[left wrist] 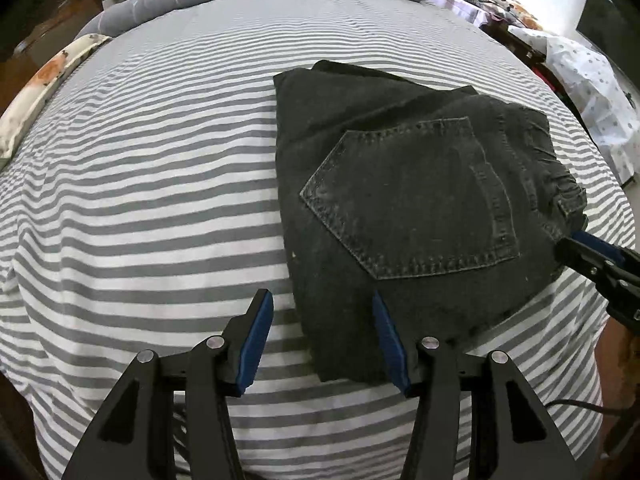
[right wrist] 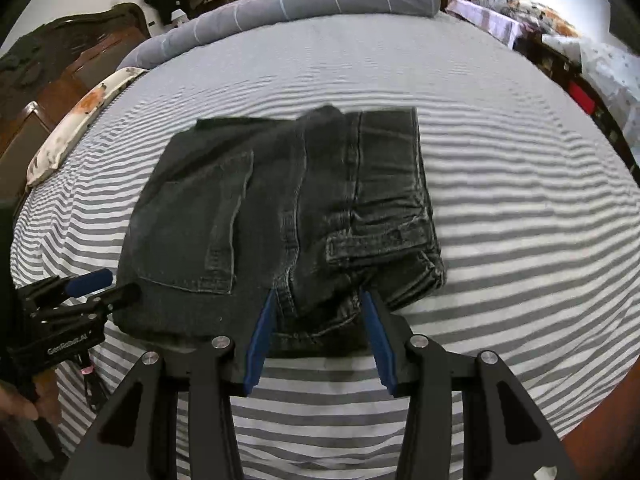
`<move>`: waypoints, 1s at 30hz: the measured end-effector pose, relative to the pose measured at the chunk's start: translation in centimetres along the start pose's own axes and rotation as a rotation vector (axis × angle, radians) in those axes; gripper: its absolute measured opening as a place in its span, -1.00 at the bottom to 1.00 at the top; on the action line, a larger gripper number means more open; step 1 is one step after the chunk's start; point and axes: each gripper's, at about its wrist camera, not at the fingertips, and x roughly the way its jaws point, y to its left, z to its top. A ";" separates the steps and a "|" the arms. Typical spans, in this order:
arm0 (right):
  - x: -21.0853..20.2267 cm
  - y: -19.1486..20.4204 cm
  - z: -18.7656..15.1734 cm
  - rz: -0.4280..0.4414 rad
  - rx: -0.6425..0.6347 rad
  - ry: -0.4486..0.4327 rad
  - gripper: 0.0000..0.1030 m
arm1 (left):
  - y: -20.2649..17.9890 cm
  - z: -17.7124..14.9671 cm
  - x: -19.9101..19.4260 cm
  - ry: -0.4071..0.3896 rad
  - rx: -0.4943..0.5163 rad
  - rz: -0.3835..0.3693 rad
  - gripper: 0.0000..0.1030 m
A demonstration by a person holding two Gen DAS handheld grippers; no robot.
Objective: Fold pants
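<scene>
The blue-padded fingers (left wrist: 260,344) of the left gripper (left wrist: 322,308) stand spread with nothing pinched: one pad hangs over bare striped sheet (left wrist: 140,200), the other over the near left corner of the folded black pants (left wrist: 400,184), which lie just ahead and toward the far side of that finger. The right gripper (right wrist: 318,304) also has its fingers (right wrist: 380,344) spread; the rumpled waistband edge of the pants shows in the gap between them, but the pads do not appear to press on it. The pants sit as a compact, roughly square bundle, back pocket (left wrist: 412,196) up, so the folding looks essentially done and the step in hand seems to be releasing and tidying. To do that well, both grippers should draw back toward the person along the sheet without snagging denim, since a pad catching the loose waistband layers by the right fingers could drag the top fold open. If any squaring is wanted, a light push on the near edge, both sides together, would keep the bundle aligned.
</scene>
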 end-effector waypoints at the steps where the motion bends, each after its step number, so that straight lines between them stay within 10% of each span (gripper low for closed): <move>1: 0.3 -0.1 0.0 -0.002 0.006 0.004 -0.13 | 0.1 0.0 0.0 0.000 0.000 0.001 0.06; 15: 0.5 -1.1 0.4 0.033 0.047 0.006 -0.10 | 0.2 0.6 0.6 0.004 -0.009 0.012 0.13; 30: 0.3 -7.8 -2.0 0.341 0.300 0.025 0.14 | 6.1 1.4 0.3 0.010 -0.201 -0.230 0.21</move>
